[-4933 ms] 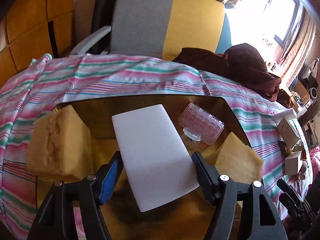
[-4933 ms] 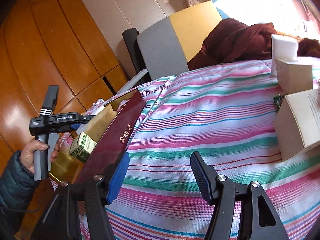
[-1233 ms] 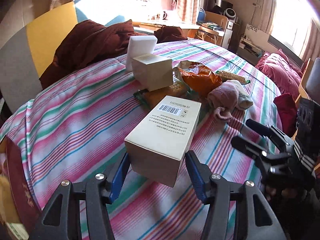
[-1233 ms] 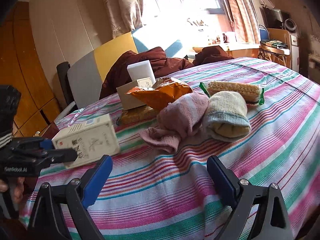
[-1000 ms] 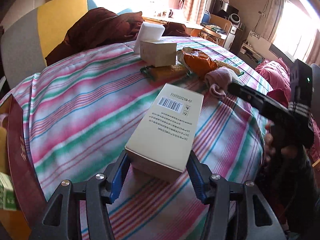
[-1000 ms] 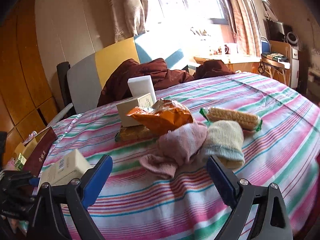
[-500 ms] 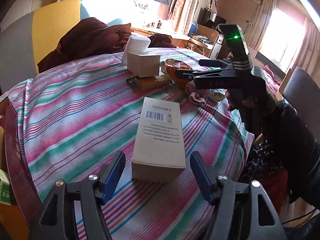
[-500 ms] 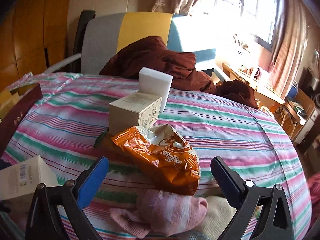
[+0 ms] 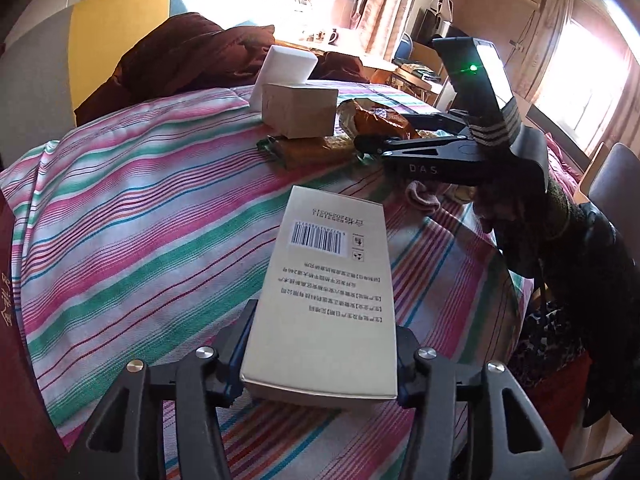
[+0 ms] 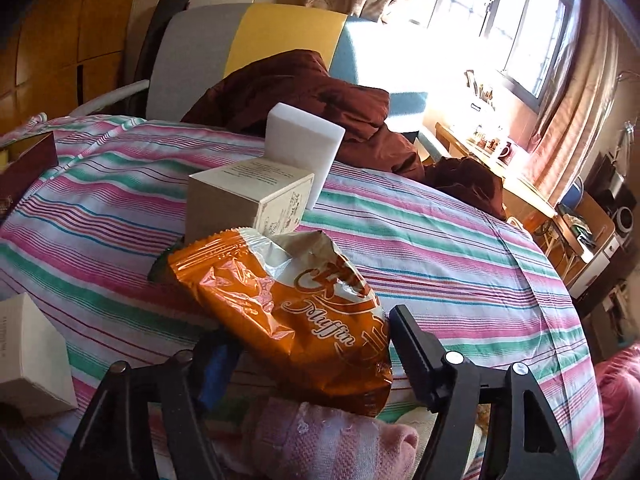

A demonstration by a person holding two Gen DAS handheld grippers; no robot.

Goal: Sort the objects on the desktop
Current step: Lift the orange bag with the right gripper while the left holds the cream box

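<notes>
Closing since half a second ago, the left gripper's (image 9: 320, 354) fingers pinch the beige barcoded carton (image 9: 326, 300) at the near bench (image 9: 120, 216), while the right gripper's (image 10: 308, 344) spread fingers flank the orange foil snack bag (image 10: 296, 312), leaving the far pile unsorted.

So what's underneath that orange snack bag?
The orange snack bag lies partly on a green-edged wrapped biscuit pack, and its near end overlaps a pink sock. How much of the pack it covers stays hidden.
</notes>
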